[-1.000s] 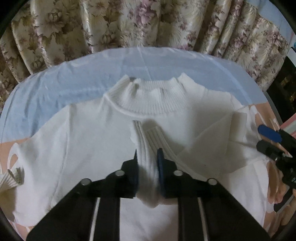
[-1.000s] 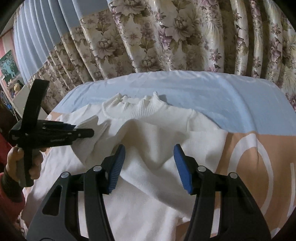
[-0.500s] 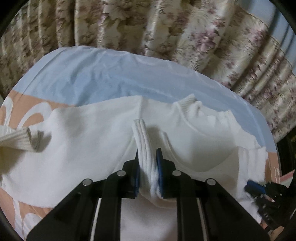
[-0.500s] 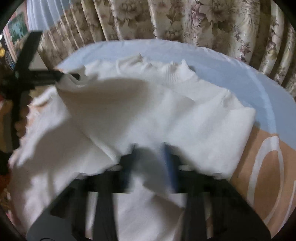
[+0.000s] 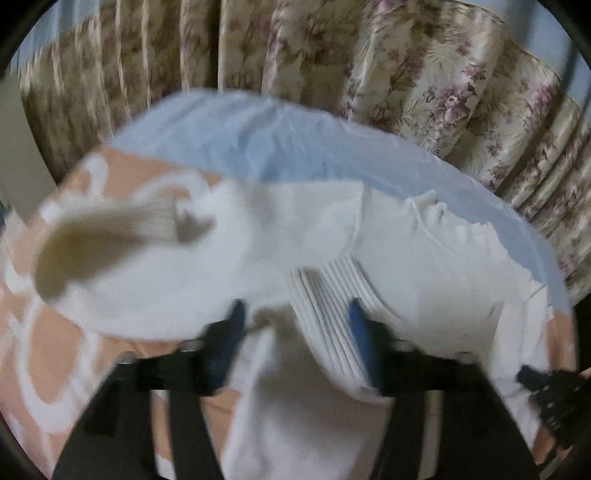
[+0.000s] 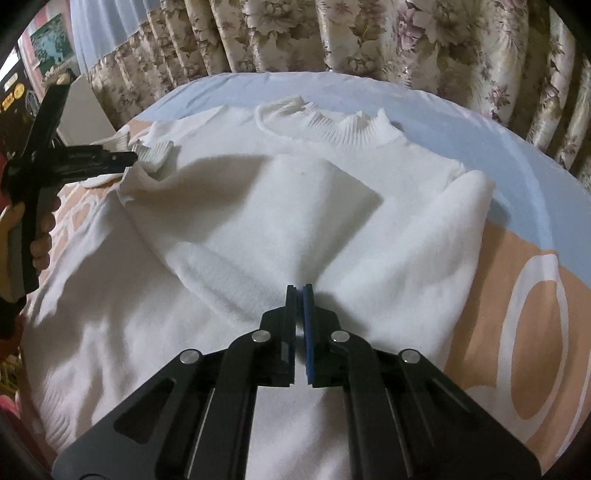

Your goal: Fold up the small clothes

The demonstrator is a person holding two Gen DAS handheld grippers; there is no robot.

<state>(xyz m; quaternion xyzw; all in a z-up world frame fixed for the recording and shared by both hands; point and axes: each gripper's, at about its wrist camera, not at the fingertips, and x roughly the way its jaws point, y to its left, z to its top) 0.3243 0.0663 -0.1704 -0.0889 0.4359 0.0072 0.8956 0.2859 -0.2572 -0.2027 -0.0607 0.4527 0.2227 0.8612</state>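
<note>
A small white knit sweater [image 6: 229,229] lies on a bed, ribbed collar [image 6: 332,122] at the far side. In the left wrist view my left gripper [image 5: 295,325] is open, and the ribbed sleeve cuff [image 5: 332,306] lies loose between its jaws on the sweater [image 5: 424,280]. The other sleeve cuff [image 5: 110,229] lies to the left. My right gripper [image 6: 300,291] is shut on a pinch of sweater fabric. The left gripper [image 6: 74,162] also shows at the left of the right wrist view, next to a cuff [image 6: 155,151].
The bed has a light blue sheet [image 6: 461,122] at the far side and a peach cover with white circles [image 6: 524,295] under the sweater. Flowered curtains [image 6: 369,33] hang behind the bed. The right gripper shows at the lower right of the left wrist view [image 5: 546,384].
My left gripper has opened and let go of the ribbed cuff. My right gripper closed on the sweater fabric. The left view swung to the left.
</note>
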